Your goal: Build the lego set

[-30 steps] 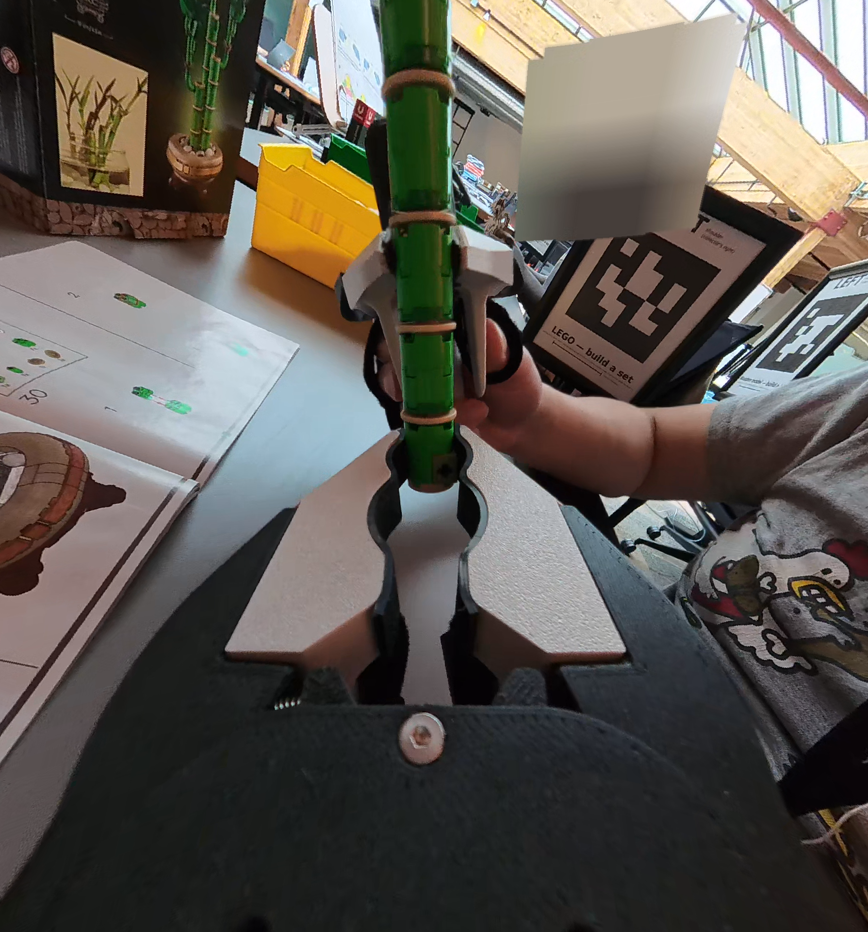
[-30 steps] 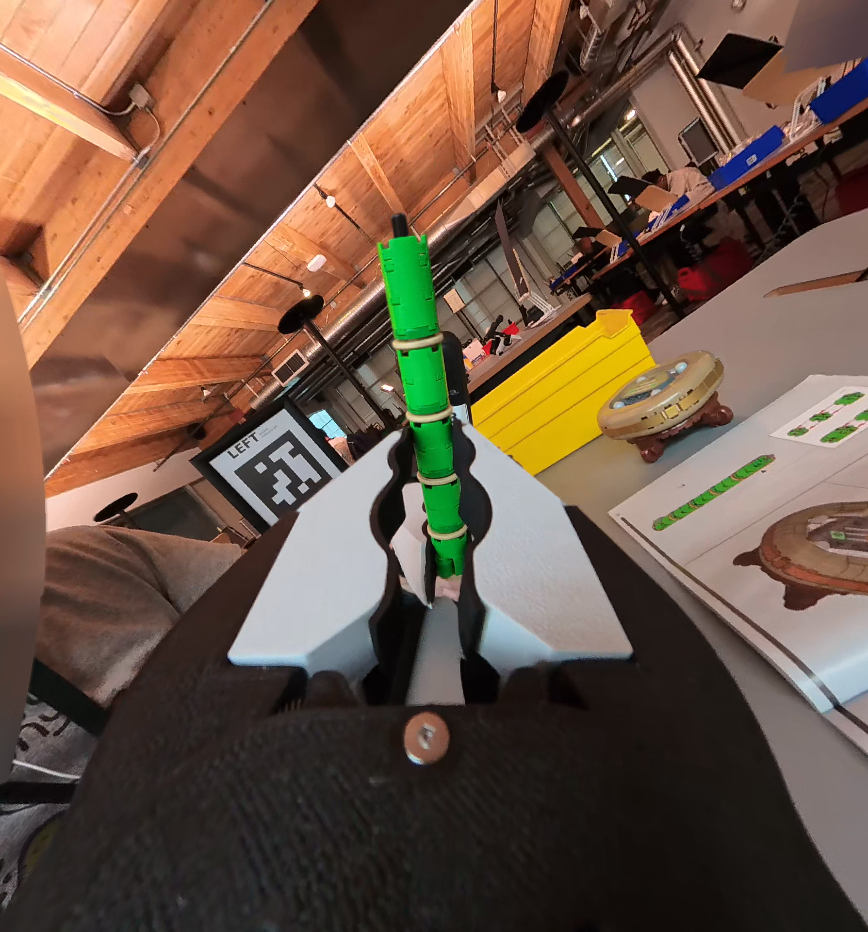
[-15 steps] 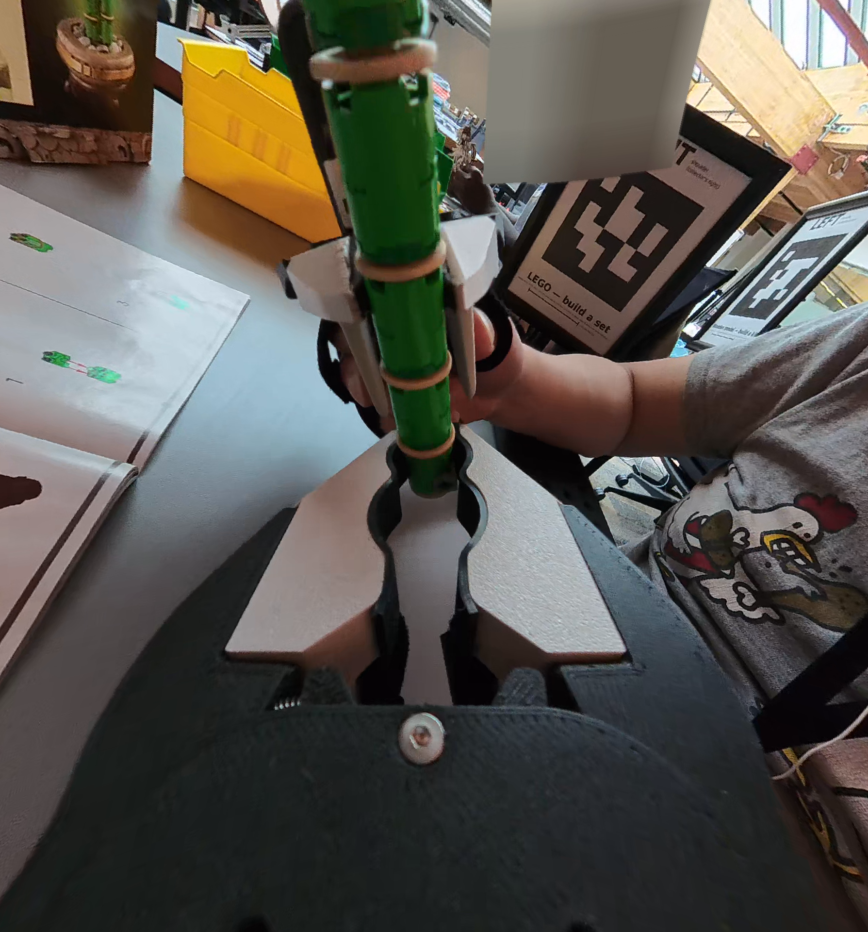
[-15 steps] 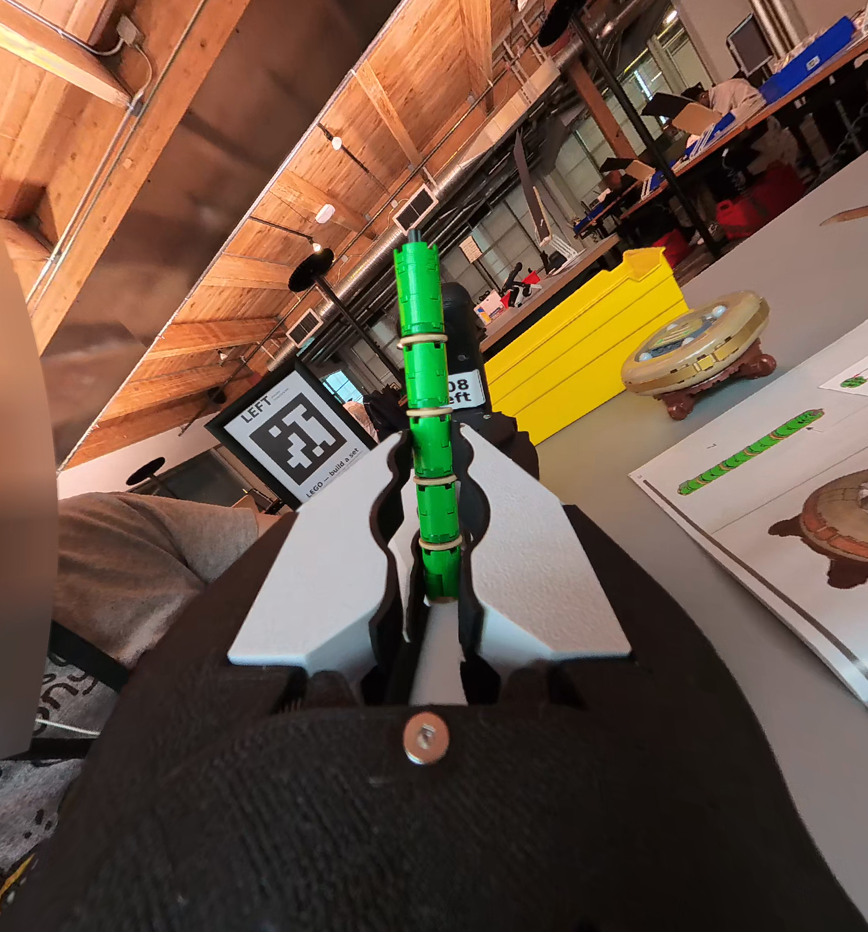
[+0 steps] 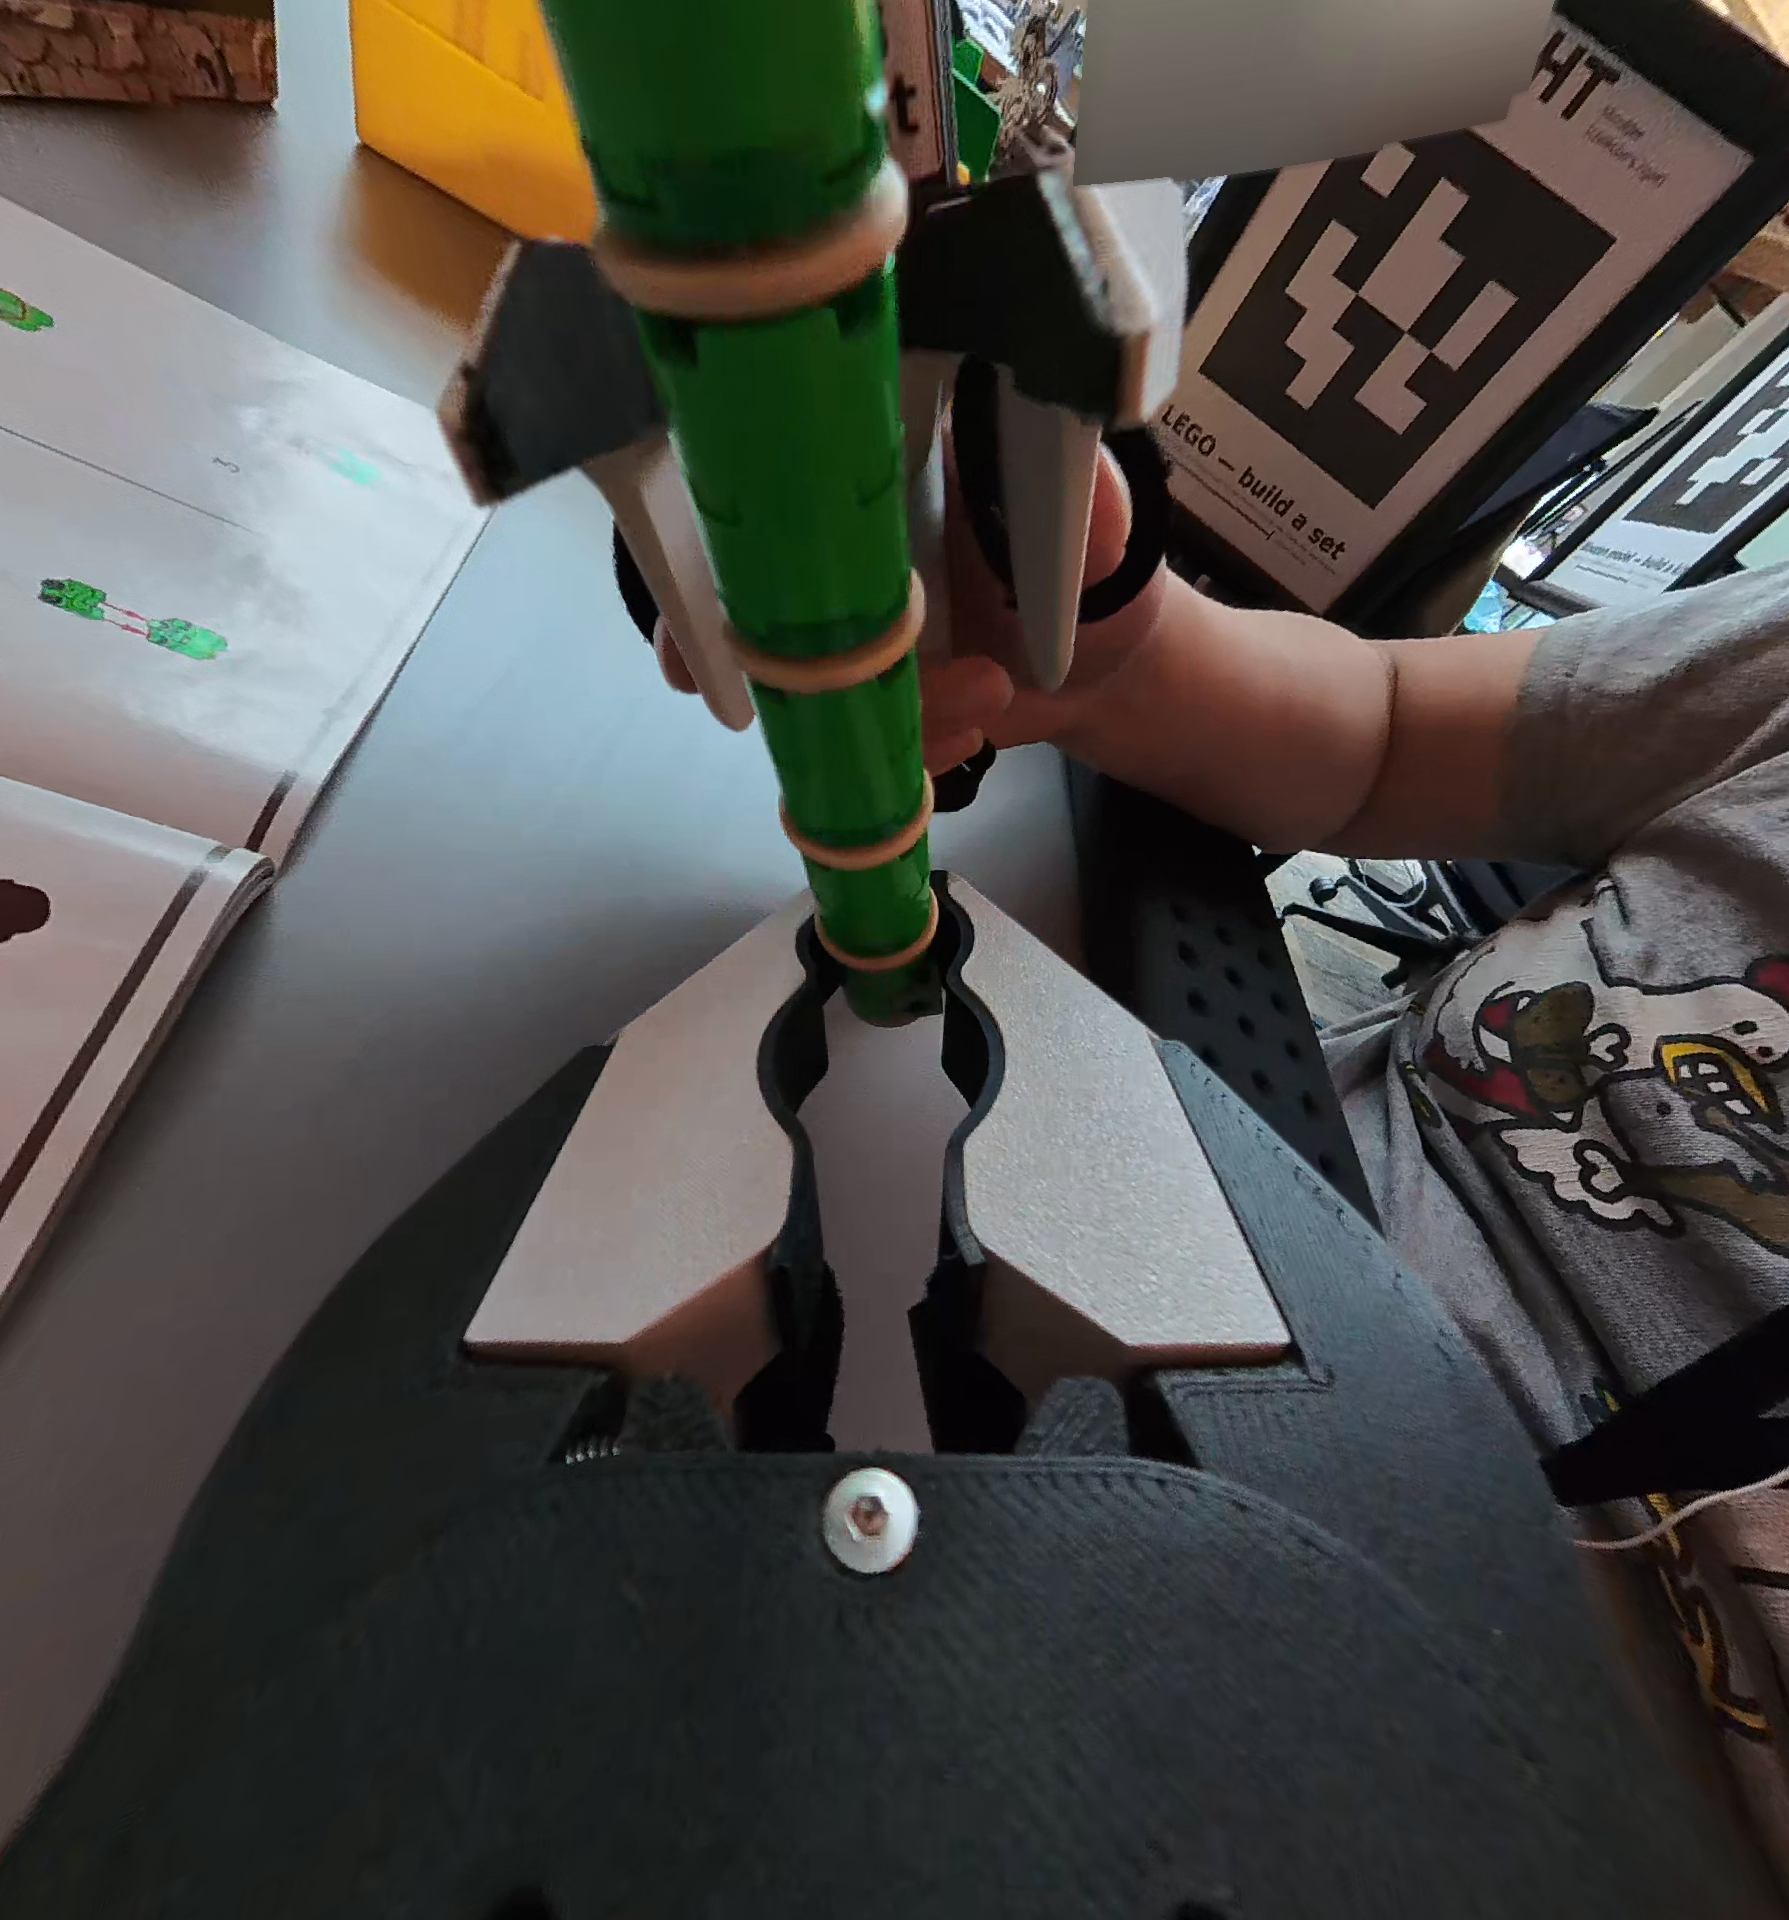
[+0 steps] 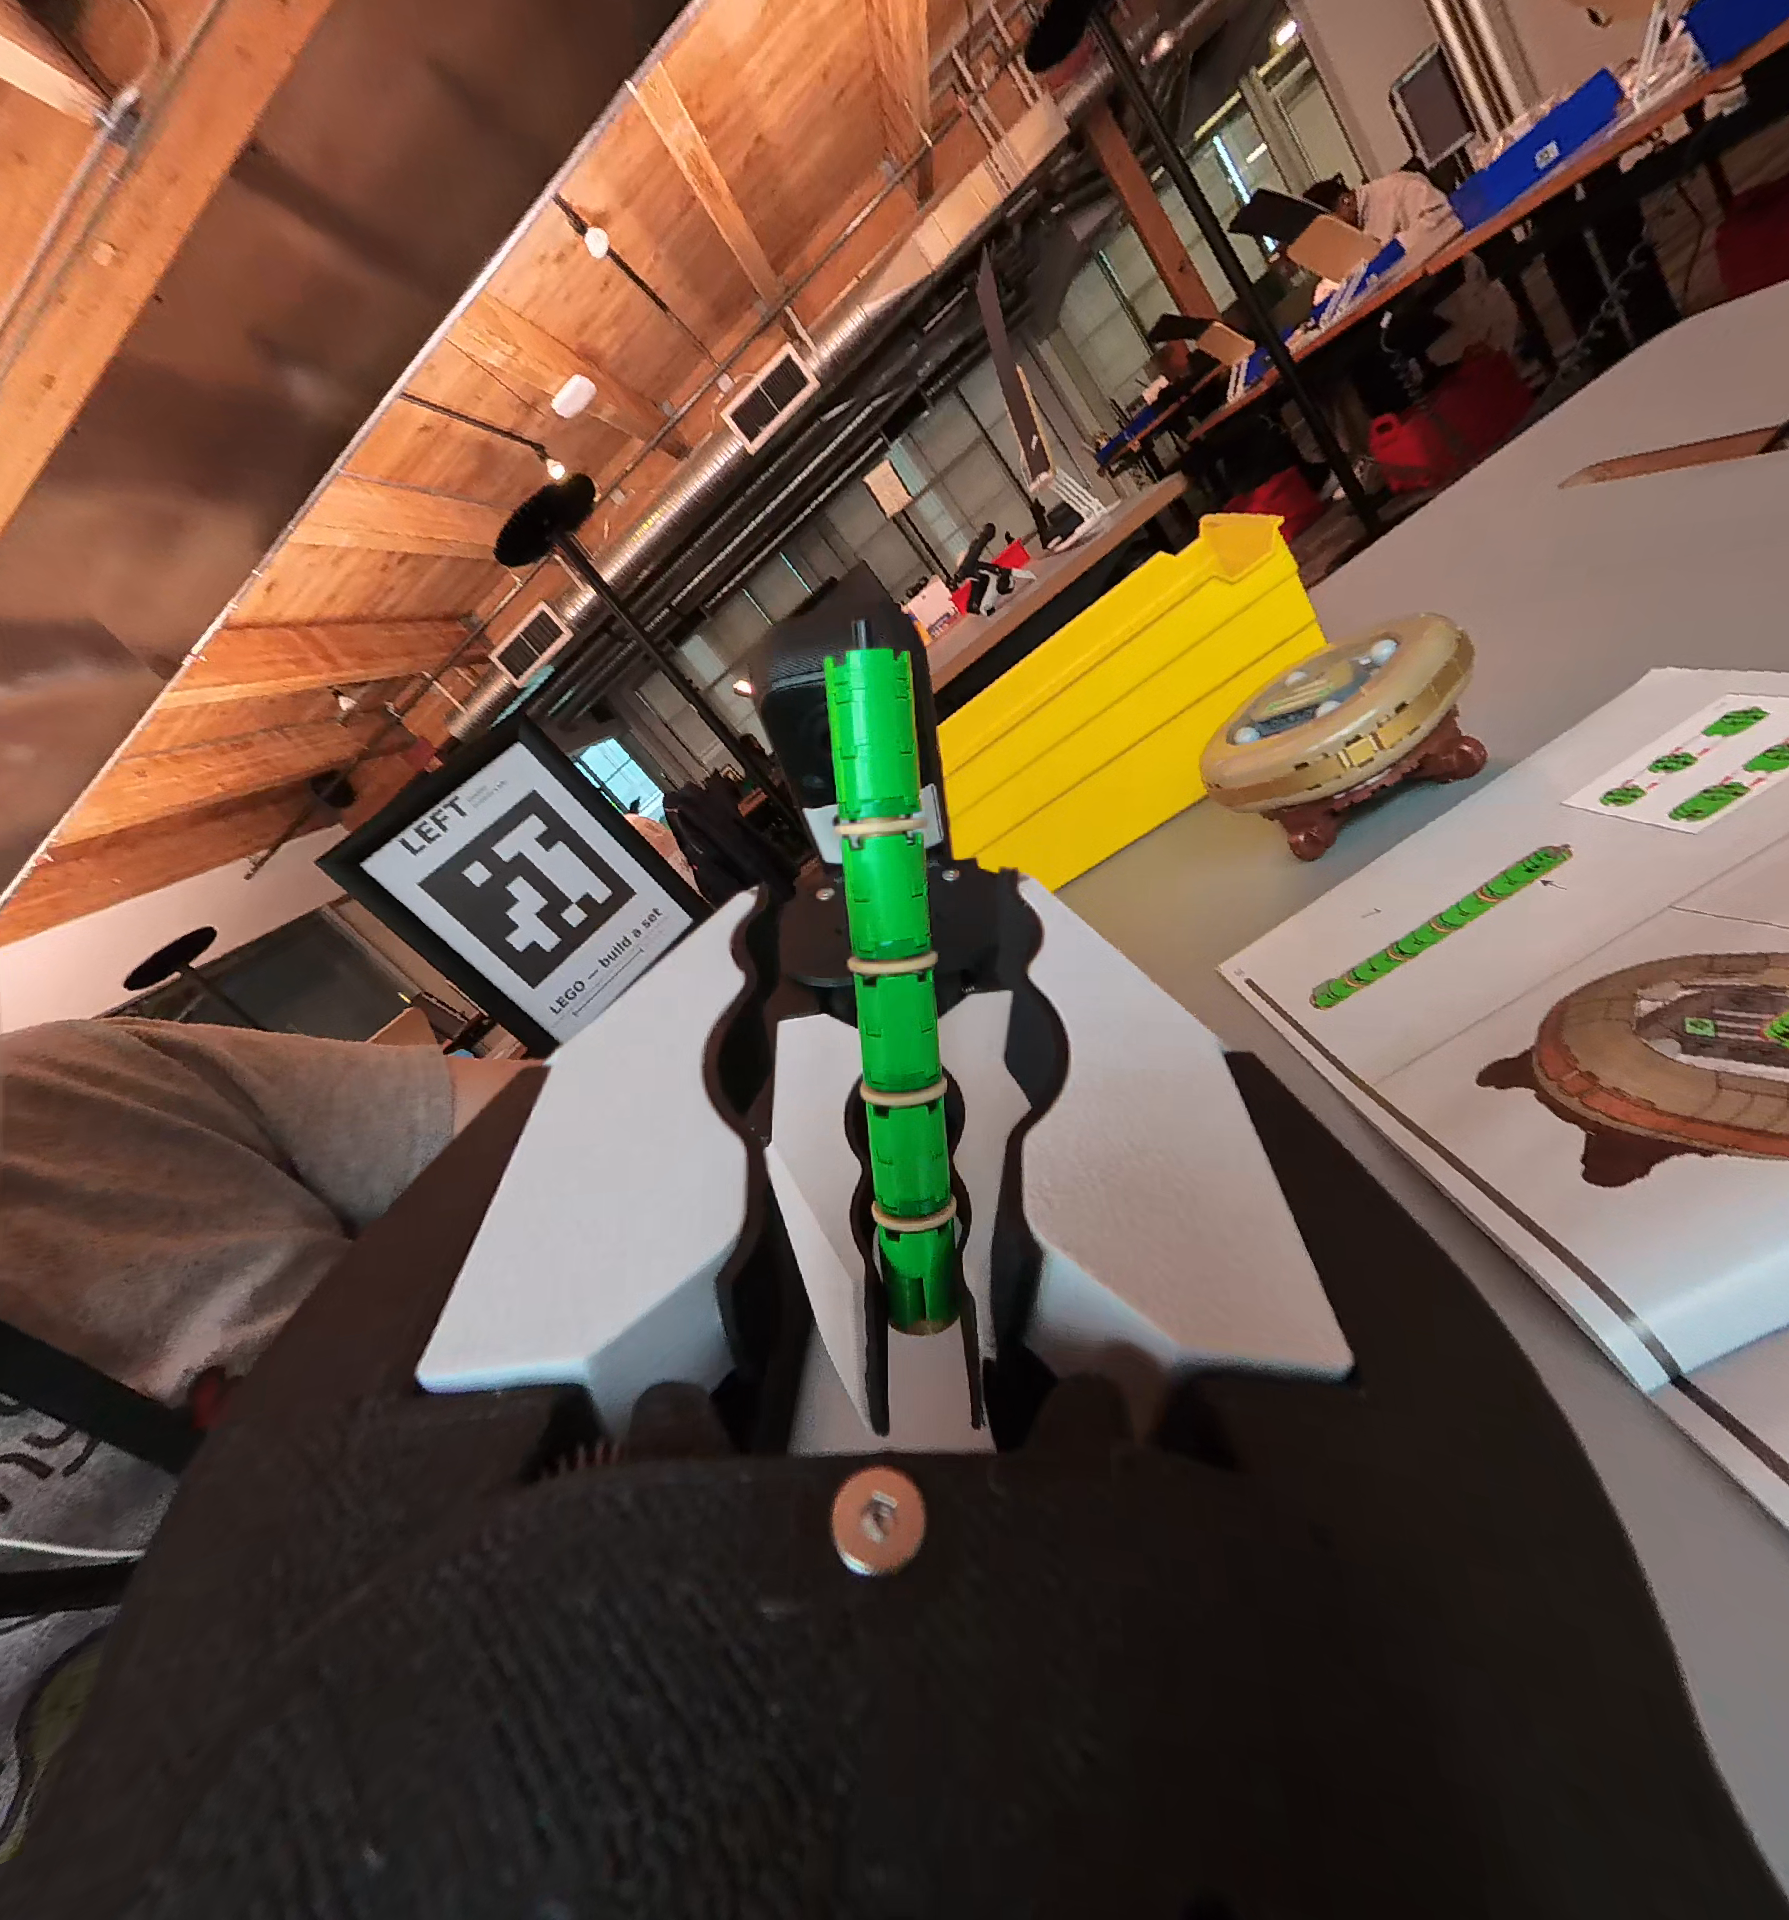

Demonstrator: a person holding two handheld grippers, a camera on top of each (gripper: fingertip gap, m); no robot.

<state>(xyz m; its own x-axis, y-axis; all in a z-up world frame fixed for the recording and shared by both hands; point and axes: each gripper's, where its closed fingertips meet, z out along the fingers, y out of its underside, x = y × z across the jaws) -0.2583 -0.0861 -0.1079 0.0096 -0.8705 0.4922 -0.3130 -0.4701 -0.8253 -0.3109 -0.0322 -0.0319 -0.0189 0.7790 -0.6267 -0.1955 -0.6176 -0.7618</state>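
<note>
My left gripper (image 5: 877, 977) is clenched on the bottom end of the green bamboo stalk (image 5: 817, 582), the lowest segment pinched right at my fingertips. The stalk — green cylinders stacked with tan rings between them — rises away from me, tilted a little to the left. My right gripper (image 5: 848, 644) straddles the same stalk higher up, its pale fingers (image 5: 1046, 561) on either side; from its own camera those jaws stand wide, not touching the stalk (image 6: 890, 997), which runs up the gap between them, while the left gripper (image 6: 911, 1340) shows deep in that gap, closed on the stalk's base.

My hand (image 5: 1056, 665) wraps the right gripper's handle. Under both lies the grey table (image 5: 516, 748). The open instruction booklet (image 5: 142, 540) lies flat just beside the stalk. Farther back stand a yellow bin (image 6: 1108, 717) and, next to it, the round tan pot base (image 6: 1337, 717) on its brown feet — upright, well apart from the stalk. Black-and-white marker boards (image 5: 1389, 312) lean behind my arms.
</note>
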